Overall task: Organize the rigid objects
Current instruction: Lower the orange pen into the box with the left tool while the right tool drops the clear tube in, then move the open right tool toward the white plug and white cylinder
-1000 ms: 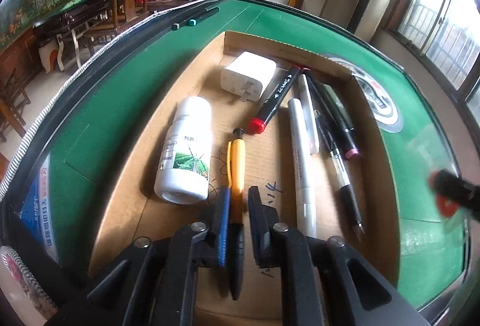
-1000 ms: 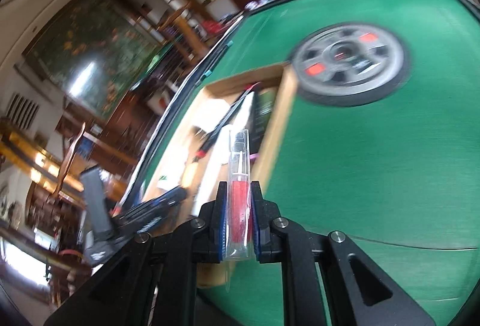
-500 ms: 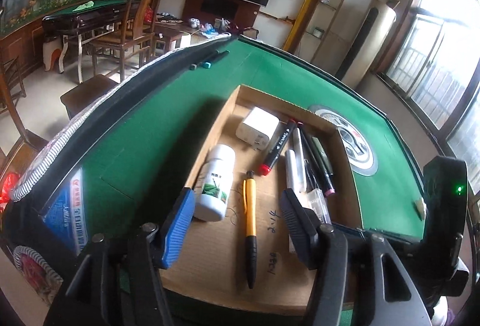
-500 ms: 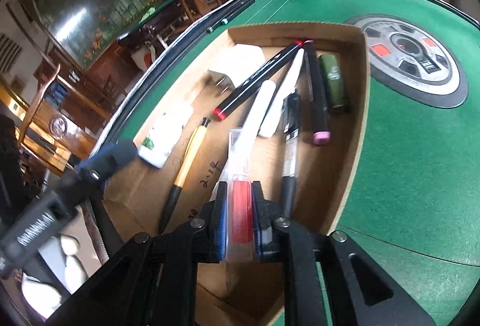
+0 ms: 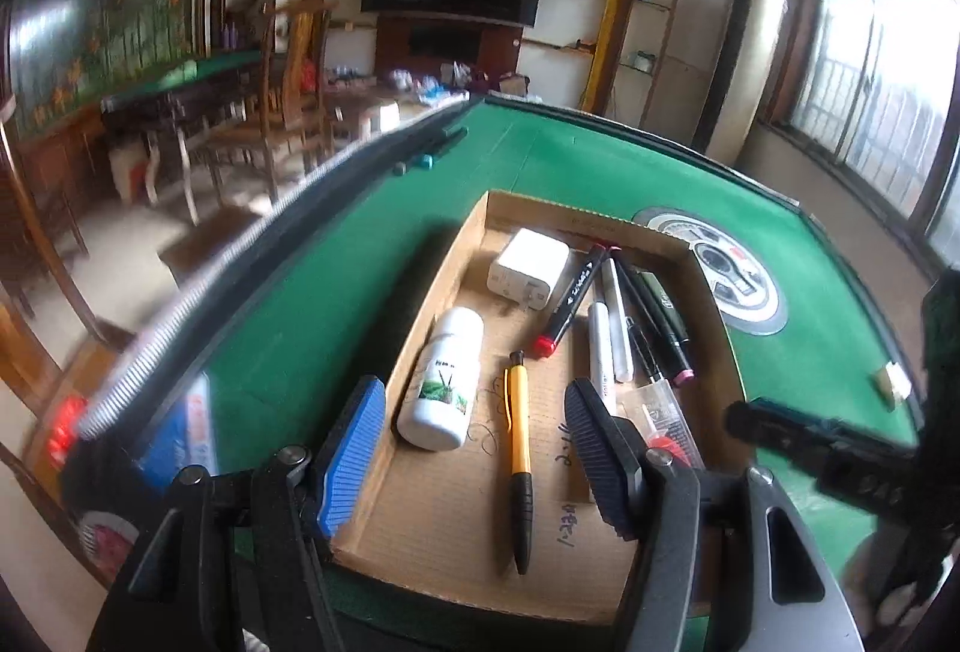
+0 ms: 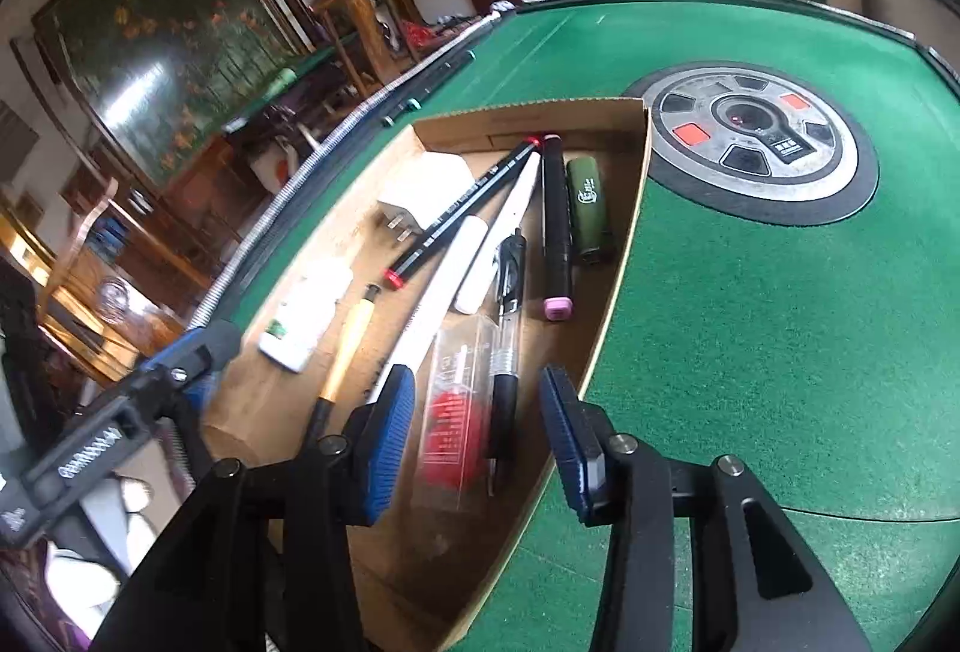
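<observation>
Right gripper (image 6: 477, 439) has let go of the clear red-filled case (image 6: 454, 412), which now lies in the cardboard tray (image 6: 624, 232) beside the pens. Both grippers spread wide, holding nothing; left gripper (image 5: 474, 457) hovers over the orange pen (image 5: 518, 430), white bottle (image 5: 444, 379) and charger (image 5: 528, 268) farther back.

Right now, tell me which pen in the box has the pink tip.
The black marker beside the dark green tube, near the cardboard box's right wall. Its near end is pink; the slanted black marker ends in red, and the orange pen has none.
</observation>
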The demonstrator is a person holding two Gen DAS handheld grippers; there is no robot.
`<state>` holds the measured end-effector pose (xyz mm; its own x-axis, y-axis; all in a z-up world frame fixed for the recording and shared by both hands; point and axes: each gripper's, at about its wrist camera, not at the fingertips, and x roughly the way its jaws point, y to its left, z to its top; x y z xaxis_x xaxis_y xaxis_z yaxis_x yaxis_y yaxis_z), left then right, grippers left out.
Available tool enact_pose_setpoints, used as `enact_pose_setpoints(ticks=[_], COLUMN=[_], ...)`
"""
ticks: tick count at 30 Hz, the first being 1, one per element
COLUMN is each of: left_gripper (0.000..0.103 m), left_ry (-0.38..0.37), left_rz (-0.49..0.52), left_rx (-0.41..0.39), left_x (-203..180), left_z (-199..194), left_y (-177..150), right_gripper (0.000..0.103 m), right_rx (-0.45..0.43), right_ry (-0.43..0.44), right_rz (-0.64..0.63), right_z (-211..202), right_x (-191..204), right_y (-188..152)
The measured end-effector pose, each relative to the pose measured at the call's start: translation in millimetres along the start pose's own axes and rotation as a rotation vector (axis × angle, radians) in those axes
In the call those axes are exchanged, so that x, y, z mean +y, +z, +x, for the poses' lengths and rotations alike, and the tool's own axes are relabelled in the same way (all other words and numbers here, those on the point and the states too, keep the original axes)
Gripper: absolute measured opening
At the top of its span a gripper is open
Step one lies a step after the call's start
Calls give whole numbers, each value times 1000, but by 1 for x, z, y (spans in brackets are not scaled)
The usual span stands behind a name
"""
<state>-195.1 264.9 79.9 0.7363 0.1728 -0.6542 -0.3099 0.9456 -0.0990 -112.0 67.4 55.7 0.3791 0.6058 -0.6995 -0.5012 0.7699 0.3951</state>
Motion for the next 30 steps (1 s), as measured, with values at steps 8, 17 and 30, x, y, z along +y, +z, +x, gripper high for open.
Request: enact_pose_setpoints(ticks=[8,17,30], left_gripper=[80,80,80], left_ry=[-70,18,16], left_rz=[104,318,415], left_rx=[-65,-35,53], left_x=[-42,-105,-142], left_z=[-23,-20,-10], left_y=[-2,-20,-35], right_gripper=[55,56,56], right_rx=[-128,-206,-223], right_ry=[-95,-201,-379], right_rz=[6,191,330], right_z=[-63,-116,-177], right_x=[-50,-144,-266], right_y=[-14,-30,-24])
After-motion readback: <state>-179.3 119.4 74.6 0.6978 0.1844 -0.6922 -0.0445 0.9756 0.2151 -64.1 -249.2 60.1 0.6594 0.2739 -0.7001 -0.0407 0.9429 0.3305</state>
